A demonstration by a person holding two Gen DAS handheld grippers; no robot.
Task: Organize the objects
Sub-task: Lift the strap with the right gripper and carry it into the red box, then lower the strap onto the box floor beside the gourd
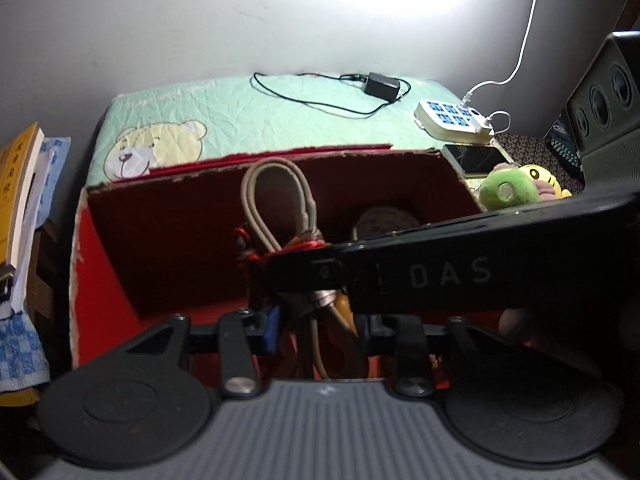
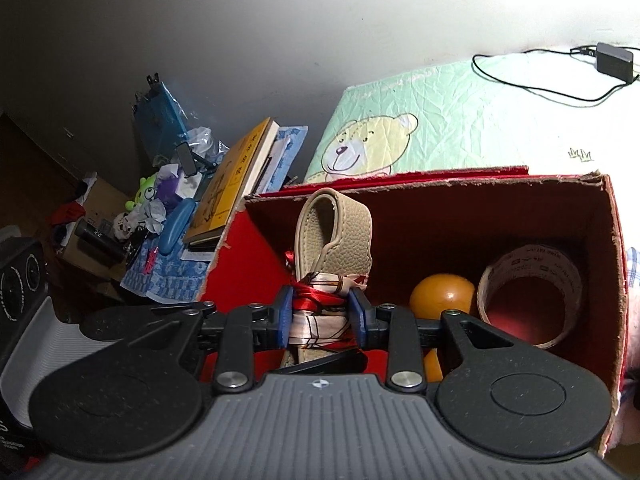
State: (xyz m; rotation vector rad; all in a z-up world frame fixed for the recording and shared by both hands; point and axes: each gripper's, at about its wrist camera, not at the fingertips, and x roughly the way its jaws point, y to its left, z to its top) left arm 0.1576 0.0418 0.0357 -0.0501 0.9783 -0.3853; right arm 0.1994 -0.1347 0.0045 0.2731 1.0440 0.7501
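— What does the right gripper's black body [image 1: 460, 264] cover in the left wrist view?
— The left gripper's [image 1: 320, 320] grip point and much of the tape roll [image 1: 380, 220]; the orange ball's [image 2: 440, 296] lower half is hidden too

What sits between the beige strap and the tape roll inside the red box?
An orange ball, on the floor of the red box, beside the tape roll and right of the beige strap. Shows in the right wrist view; the left view hides it.
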